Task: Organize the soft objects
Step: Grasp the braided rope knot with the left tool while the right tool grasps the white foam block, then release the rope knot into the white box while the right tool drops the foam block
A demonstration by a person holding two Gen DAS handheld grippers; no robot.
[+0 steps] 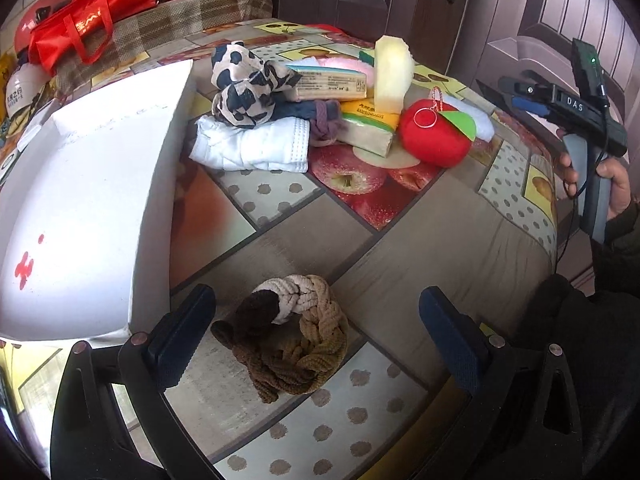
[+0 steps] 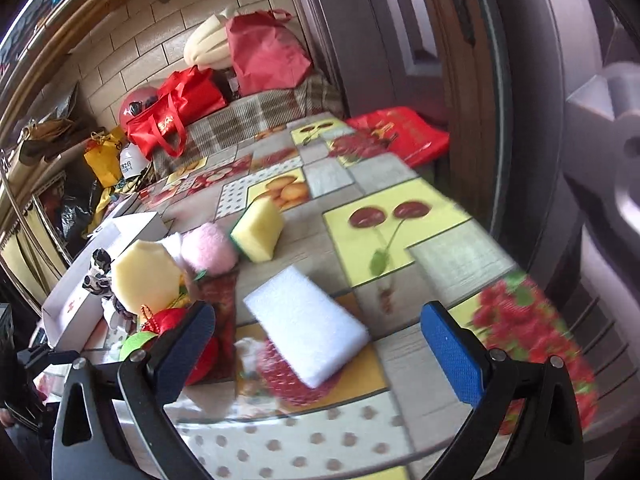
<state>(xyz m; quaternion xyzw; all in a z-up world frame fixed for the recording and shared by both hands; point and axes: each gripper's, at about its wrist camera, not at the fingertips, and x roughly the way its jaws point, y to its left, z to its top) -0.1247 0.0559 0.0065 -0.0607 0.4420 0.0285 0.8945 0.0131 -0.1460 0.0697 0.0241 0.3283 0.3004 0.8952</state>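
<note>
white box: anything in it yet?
Looks empty. In the left wrist view the white box shows only its bare floor; the soft things lie outside on the table. Near corner is out of frame.

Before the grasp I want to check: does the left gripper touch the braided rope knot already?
Apart. The left wrist view shows the left gripper open around the braided rope knot, with tablecloth visible between each pad and the knot.

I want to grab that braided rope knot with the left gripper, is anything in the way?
Nothing visible. The braided rope knot lies alone on the tablecloth between the open fingers of the left gripper; the white box stands off to its left.
</note>
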